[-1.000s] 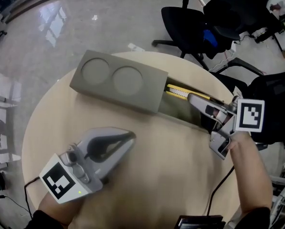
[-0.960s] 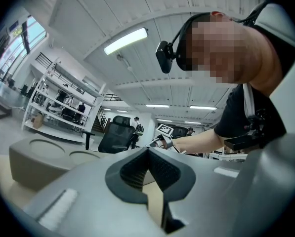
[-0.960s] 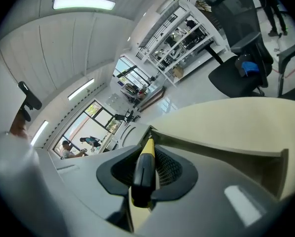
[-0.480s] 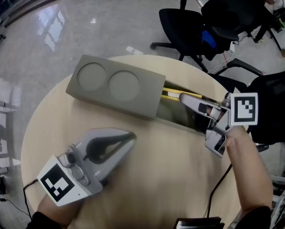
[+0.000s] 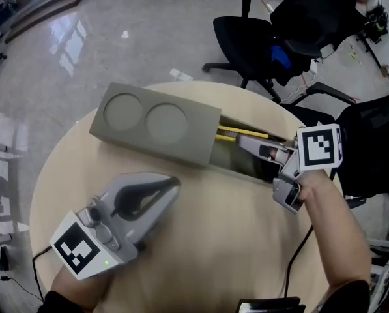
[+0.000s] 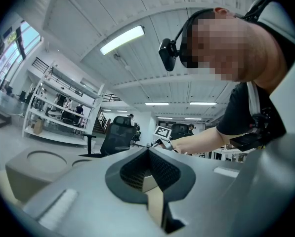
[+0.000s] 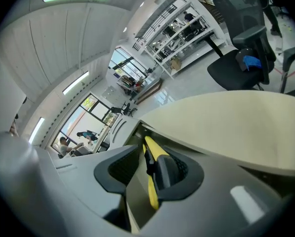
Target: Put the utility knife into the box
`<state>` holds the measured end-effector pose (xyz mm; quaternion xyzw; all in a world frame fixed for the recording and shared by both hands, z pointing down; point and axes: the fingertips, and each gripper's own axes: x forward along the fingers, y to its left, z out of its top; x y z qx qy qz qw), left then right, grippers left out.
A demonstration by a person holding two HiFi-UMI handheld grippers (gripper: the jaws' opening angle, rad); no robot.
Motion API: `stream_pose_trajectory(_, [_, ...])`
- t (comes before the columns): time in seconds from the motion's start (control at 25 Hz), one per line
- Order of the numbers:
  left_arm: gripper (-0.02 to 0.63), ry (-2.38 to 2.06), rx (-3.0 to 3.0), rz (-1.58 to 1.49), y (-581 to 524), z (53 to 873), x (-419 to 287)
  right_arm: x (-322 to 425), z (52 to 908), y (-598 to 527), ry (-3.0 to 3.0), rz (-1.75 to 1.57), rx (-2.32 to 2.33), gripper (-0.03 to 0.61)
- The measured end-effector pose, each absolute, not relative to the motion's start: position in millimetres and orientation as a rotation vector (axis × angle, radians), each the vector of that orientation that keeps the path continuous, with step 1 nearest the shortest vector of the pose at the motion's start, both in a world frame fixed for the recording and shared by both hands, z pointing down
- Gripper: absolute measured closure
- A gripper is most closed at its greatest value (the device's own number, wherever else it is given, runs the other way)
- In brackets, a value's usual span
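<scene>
Since the utility knife [image 7: 153, 149] already lies inside the open end of the box [image 5: 155, 122], your right claw [image 5: 244, 142] looks like it's mid-release. Its jaws have just been opening and stand narrowly apart. The knife is between them, with a gap on one side, so nothing is clamped.

The knife runs straight ahead along the jaws and out past the tips, toward the covered half of the box. It's lengthwise because the tray is long and slim and only takes it that way.

Pose: your right forearm [image 5: 337, 240] comes in from behind the claw. The claw tips downward, nose inside the opening, and its tips sit low over the tray floor.

Your left claw [image 5: 176, 184] is closed on nothing, with its pads meeting at the tip. It lies level on the worktop [image 5: 233, 240], with the box just ahead of its tips and not touching. My read is it's parked there to stay out of the way and isn't bracing anything.

The task looks nearly done. What's left, I'd say, is spreading the jaws a bit more and backing the claw straight out along the knife's axis. A sideways pull risks dragging the knife up the tray wall.
</scene>
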<state>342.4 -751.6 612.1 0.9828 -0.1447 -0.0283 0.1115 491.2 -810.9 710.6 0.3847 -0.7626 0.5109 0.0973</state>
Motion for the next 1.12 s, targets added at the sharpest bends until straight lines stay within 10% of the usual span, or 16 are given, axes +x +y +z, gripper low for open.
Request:
stream_pose_trajectory(0.64, [0.614,-0.464,2.904,-0.025,-765,615,342,482,717,-791,-2.093,1.134,1.106,0.174])
stream_pose_trajectory(0.92, [0.614,-0.462,2.899,-0.031,-765,617,340,498,695,-792,-2.128,1.077,1.188,0.18])
stream_pose_trajectory(1.12, [0.614,-0.458,2.898,-0.032,-764,617,340,514,685,-792,-2.168,1.014,1.298,0.297])
